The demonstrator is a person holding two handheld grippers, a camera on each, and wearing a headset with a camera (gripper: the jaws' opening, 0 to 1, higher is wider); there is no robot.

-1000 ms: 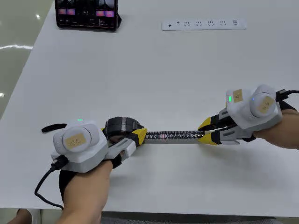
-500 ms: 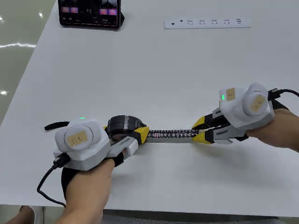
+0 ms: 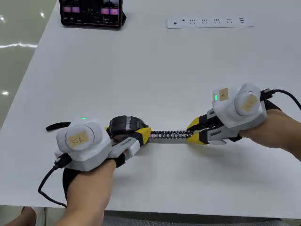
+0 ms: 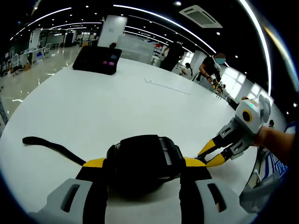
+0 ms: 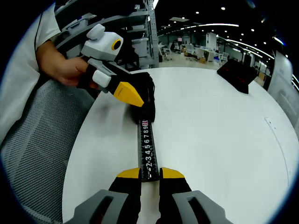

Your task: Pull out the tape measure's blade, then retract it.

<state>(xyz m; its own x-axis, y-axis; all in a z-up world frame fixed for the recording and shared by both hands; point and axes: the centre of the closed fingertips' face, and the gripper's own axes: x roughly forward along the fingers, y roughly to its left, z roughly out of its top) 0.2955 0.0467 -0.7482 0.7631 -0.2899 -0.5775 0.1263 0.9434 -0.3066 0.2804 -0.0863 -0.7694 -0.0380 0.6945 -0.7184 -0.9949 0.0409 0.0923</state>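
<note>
A black tape measure case (image 3: 123, 126) rests on the white table (image 3: 155, 75), and my left gripper (image 3: 139, 136) is shut on it. In the left gripper view the case (image 4: 145, 158) sits between the yellow-tipped jaws of that gripper (image 4: 145, 164). A short length of dark numbered blade (image 3: 170, 135) runs rightwards from the case to my right gripper (image 3: 192, 132), which is shut on the blade's end. The right gripper view shows the blade (image 5: 147, 149) lying flat, pinched at its near end by the right gripper (image 5: 150, 174), with the case (image 5: 148, 95) beyond.
A dark tablet (image 3: 91, 12) stands at the far left of the table and a white power strip (image 3: 209, 21) lies at the far middle. The case's black wrist strap (image 3: 57, 126) trails to the left. A cable (image 3: 47, 188) hangs off the near edge.
My right gripper has moved left towards the case with the blade's end in it, so less blade is out. The left gripper and case have stayed put.
</note>
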